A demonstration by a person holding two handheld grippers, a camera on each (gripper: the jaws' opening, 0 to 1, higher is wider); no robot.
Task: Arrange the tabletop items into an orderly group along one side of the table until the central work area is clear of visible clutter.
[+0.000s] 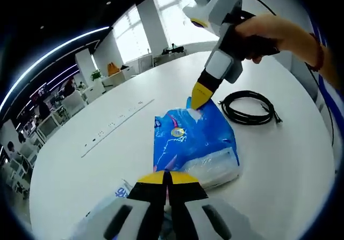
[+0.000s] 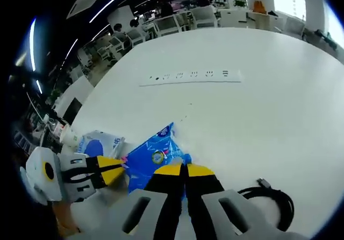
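A blue plastic packet (image 1: pixel 193 143) lies on the white round table (image 1: pixel 107 143), stretched between both grippers. My left gripper (image 1: pixel 166 176) is shut on its near edge, yellow tips together. My right gripper (image 1: pixel 200 101), held by a hand, comes down from the upper right and pinches the packet's far corner. In the right gripper view the same packet (image 2: pixel 153 156) sits in front of my right gripper (image 2: pixel 183 168), which is shut on it. The left gripper (image 2: pixel 119 164) holds its other end from the left.
A coiled black cable (image 1: pixel 248 106) lies right of the packet, also seen as the cable (image 2: pixel 271 197). A white and blue packet (image 2: pixel 99 143) rests beside the left gripper. A socket strip (image 2: pixel 193 76) is set into the tabletop. Office chairs and desks stand beyond the table.
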